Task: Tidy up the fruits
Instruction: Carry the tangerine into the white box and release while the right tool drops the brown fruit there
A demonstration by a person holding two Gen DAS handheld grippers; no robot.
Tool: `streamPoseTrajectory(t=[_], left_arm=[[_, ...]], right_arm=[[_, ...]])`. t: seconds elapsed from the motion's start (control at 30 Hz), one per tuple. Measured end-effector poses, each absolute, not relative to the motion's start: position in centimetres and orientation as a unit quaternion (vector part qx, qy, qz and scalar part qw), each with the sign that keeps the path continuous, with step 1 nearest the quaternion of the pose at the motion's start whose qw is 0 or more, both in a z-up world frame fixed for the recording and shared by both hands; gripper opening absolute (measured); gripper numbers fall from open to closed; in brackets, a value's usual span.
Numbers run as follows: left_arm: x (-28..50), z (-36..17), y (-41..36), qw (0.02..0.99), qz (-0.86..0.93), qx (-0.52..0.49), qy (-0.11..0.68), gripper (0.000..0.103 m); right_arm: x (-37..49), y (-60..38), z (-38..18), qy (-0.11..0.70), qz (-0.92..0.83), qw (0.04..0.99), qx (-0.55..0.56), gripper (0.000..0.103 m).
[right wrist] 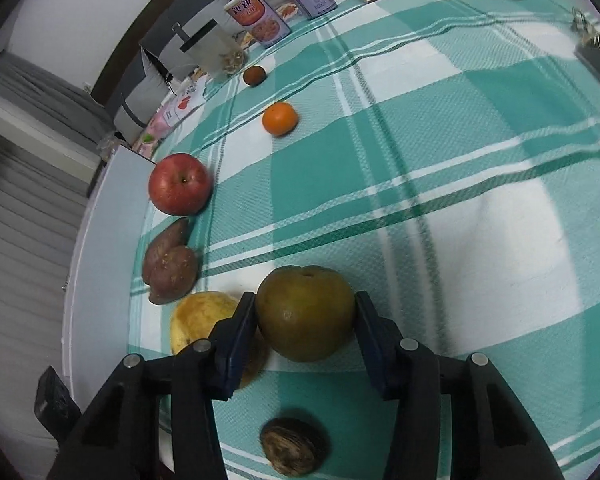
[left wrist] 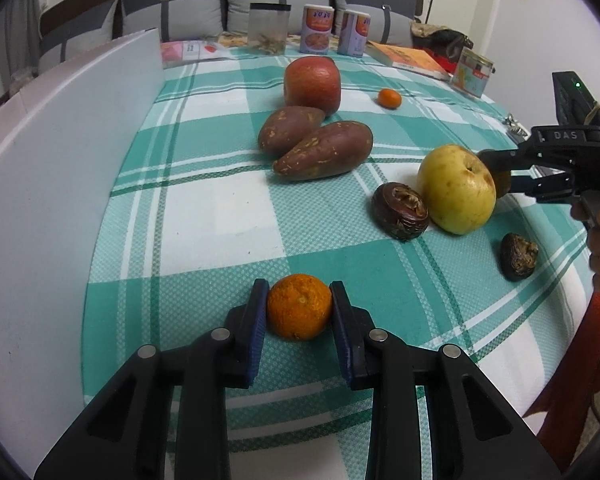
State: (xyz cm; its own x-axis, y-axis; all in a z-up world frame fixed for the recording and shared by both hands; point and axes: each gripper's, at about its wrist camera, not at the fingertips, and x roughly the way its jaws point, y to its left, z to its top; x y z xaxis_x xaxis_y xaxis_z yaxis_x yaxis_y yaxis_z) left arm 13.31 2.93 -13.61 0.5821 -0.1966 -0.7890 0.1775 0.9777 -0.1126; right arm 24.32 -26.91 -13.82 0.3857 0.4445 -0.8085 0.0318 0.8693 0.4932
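Observation:
My left gripper point(left wrist: 299, 286) is shut on an orange point(left wrist: 299, 308) that rests on the green checked cloth point(left wrist: 220, 220); both blue pads touch its sides. My right gripper point(right wrist: 305, 299) is shut on a brown-green pear point(right wrist: 306, 314), which also sits on the cloth, with a pad against each side. In the left wrist view the right gripper point(left wrist: 505, 176) reaches in from the right, behind a yellow apple point(left wrist: 456, 188). The yellow apple point(right wrist: 202, 320) lies just left of the pear, partly hidden by a finger.
A red apple point(left wrist: 312, 84), two sweet potatoes point(left wrist: 320, 156) and a small orange point(left wrist: 389, 98) lie farther back. Dark brown chestnut-like bulbs point(left wrist: 400, 210) point(left wrist: 518, 256) point(right wrist: 294, 446) lie near the yellow apple. A white board point(left wrist: 60, 160) borders the left. Cans point(left wrist: 317, 28), a jar point(left wrist: 269, 28) and a book point(left wrist: 410, 58) line the back edge.

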Motion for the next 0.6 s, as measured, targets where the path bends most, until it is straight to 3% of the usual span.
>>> streamPoseTrajectory(t=[0.33,0.6], left_arm=[[13.2,-13.6,3.1,0.888,-0.107,-0.013,0.447,0.031],[12.8,-13.6,3.0,0.887,-0.108,-0.010,0.449,0.032]], right_arm=[[27.4,-27.4,-13.2,0.639,0.109,0.754,0.105,0.048],[30.9,-26.1,-14.0,0.618,0.097,0.777,0.075,0.049]])
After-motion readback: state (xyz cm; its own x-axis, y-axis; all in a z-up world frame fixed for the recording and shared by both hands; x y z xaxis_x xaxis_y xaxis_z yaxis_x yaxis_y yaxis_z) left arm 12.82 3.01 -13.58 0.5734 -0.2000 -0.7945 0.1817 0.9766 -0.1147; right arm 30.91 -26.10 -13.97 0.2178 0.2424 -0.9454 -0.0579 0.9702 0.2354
